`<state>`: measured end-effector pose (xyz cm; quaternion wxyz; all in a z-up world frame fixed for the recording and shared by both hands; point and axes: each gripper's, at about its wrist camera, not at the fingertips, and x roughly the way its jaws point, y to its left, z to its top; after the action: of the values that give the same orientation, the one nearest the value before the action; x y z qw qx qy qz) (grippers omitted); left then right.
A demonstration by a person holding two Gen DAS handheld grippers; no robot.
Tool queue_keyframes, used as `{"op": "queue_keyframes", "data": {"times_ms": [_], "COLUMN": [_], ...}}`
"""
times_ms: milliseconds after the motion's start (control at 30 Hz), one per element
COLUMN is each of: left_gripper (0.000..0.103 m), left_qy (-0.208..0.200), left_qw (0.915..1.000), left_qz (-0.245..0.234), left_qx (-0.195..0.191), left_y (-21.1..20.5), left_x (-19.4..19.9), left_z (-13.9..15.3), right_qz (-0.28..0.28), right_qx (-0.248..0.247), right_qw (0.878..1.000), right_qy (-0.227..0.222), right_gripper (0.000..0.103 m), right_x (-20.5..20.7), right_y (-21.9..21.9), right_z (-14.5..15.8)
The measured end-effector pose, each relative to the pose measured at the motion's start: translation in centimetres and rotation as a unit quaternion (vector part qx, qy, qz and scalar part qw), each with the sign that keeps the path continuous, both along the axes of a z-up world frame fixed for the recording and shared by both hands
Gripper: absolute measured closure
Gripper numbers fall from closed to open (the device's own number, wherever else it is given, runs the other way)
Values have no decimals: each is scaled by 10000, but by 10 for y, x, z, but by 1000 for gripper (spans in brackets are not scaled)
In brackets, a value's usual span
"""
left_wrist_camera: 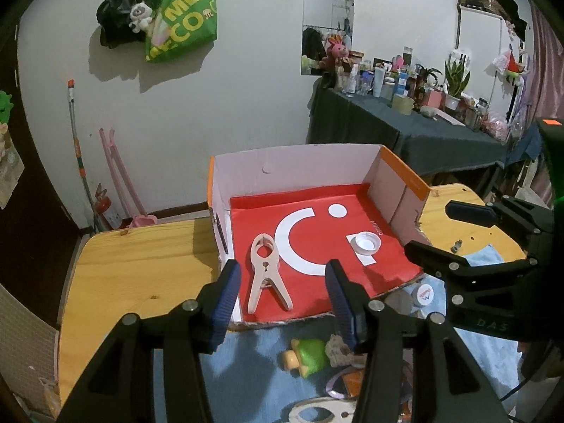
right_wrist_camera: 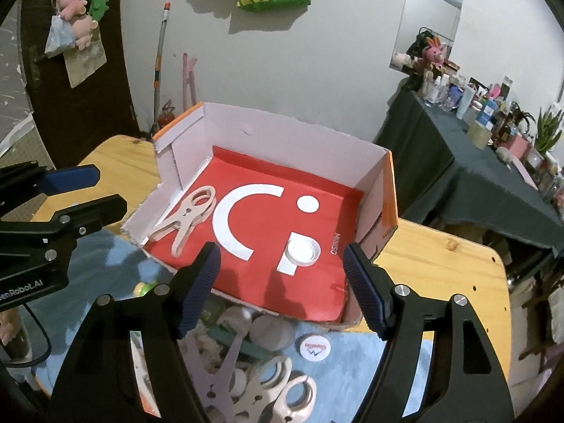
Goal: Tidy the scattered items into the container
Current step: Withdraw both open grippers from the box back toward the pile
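Observation:
An open cardboard box (left_wrist_camera: 310, 162) (right_wrist_camera: 384, 190) with a red floor stands on the wooden table. In it lie a beige clamp (left_wrist_camera: 266, 275) (right_wrist_camera: 187, 218) and a clear tape roll (left_wrist_camera: 366, 243) (right_wrist_camera: 303, 252). My left gripper (left_wrist_camera: 282, 303) is open and empty, above the box's near edge. My right gripper (right_wrist_camera: 282, 285) is open and empty, above the box's near right part. On the blue cloth (left_wrist_camera: 246, 370) (right_wrist_camera: 352, 370) lie a green toy (left_wrist_camera: 306, 354), a round white lid (left_wrist_camera: 423, 294) (right_wrist_camera: 314, 347), and beige clamps (right_wrist_camera: 268, 387).
A dark-draped side table (left_wrist_camera: 423, 134) (right_wrist_camera: 476, 183) crowded with bottles and plants stands at the back right. A small metal part (left_wrist_camera: 455, 246) lies on the table right of the box. Bags hang on the wall (left_wrist_camera: 176, 17).

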<state>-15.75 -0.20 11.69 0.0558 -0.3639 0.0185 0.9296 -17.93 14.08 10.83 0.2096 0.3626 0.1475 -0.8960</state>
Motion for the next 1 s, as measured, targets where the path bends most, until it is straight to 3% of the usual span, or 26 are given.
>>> {"op": "queue_keyframes", "data": {"times_ms": [167,467,633,767,1000], "left_gripper": [40,37,32,24,17], "left_qy": [96,126,70,25,-163], "left_qw": [10000,9999,9999,9998,9993], "left_qz": [-7,-95,-113,-78,4], "left_qx": [7,6,87,180,333], "left_y": [1,4,3,-1,-7], "left_x": [18,48,66,80,97], "left_z": [4,-1,-11,-22,-43], "right_qz": [26,35,13,23,48], "right_qx": [-23,-39,-54,-115,-151], "right_qw": [10000,10000,10000,9999,9998], "right_qy": [51,83,23,-26,-95], "right_gripper": [32,31,31,21,21], "right_x": [14,42,58,74,93], "right_y": [3,15,25,35,44], "right_z": [5,-1,-9,-18,-34]}}
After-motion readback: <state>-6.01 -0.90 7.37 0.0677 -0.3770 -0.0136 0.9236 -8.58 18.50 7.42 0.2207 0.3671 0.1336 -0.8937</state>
